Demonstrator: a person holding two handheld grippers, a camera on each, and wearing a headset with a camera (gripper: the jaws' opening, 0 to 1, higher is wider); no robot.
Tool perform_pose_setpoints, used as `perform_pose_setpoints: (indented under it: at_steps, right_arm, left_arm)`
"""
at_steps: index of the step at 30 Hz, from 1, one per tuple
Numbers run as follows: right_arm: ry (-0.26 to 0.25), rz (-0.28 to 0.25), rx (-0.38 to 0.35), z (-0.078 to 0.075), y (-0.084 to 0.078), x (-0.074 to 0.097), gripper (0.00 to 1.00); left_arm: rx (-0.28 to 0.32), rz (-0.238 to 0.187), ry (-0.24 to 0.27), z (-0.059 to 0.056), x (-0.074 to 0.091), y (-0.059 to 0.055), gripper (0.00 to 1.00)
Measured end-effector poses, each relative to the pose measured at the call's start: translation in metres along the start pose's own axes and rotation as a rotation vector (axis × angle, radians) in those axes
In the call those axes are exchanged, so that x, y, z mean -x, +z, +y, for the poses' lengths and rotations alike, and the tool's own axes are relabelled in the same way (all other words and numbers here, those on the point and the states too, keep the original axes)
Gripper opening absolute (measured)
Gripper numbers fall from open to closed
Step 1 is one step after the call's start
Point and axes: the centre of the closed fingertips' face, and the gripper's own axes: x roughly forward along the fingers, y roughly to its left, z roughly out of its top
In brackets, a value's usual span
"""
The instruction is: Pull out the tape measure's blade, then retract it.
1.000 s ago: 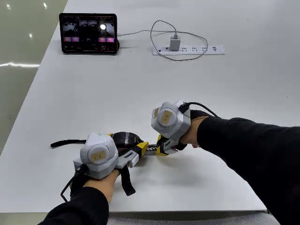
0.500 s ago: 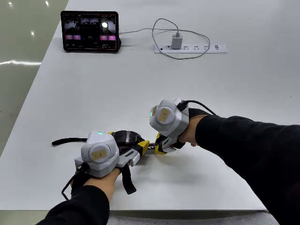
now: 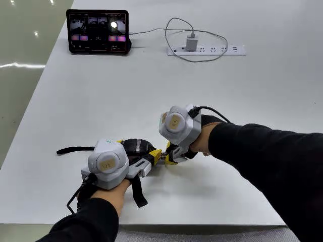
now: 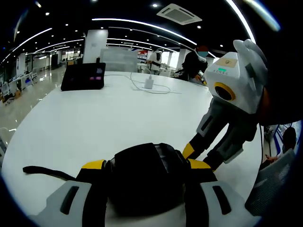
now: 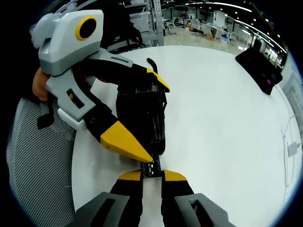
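In the head view, the left gripper (image 3: 139, 152) lay low on the white table (image 3: 212, 101) with its jaws clamped on the black tape measure (image 3: 132, 146). The right gripper (image 3: 167, 159) sat just beyond the left gripper's yellow tips, angled down and facing them. A black strap (image 3: 74, 149) trailed away from the tape measure on the side opposite the right gripper. Far ahead of both grippers stood a tablet (image 3: 98, 31) and a power strip (image 3: 207, 50) with a charger (image 3: 191, 44) plugged in.

In the left gripper view, the tape measure (image 4: 144, 182) was seated between that gripper's own jaws, which pressed against its two sides. The right gripper (image 4: 199, 156) came in from the right, its tips just past the case.

In the right gripper view, the right gripper (image 5: 152, 176) had its jaws nearly together, pinching the end of the blade (image 5: 152, 166). Only a short piece of blade showed between the tips and the case (image 5: 141, 116), which sat directly ahead. The hook seemed to lie between the pads, though that spot was too small to be sure. The left gripper (image 5: 142, 111) held the case from the far side.
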Motion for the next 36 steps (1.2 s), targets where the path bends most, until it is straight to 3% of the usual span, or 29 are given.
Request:
perform_pose_setpoints:
  at_steps: [36]
  right_arm:
    - [0.017, -0.04, 0.007, 0.003, 0.011, -0.005, 0.11]
  left_arm:
    - [0.009, -0.007, -0.003, 0.001, 0.0, 0.0, 0.62]
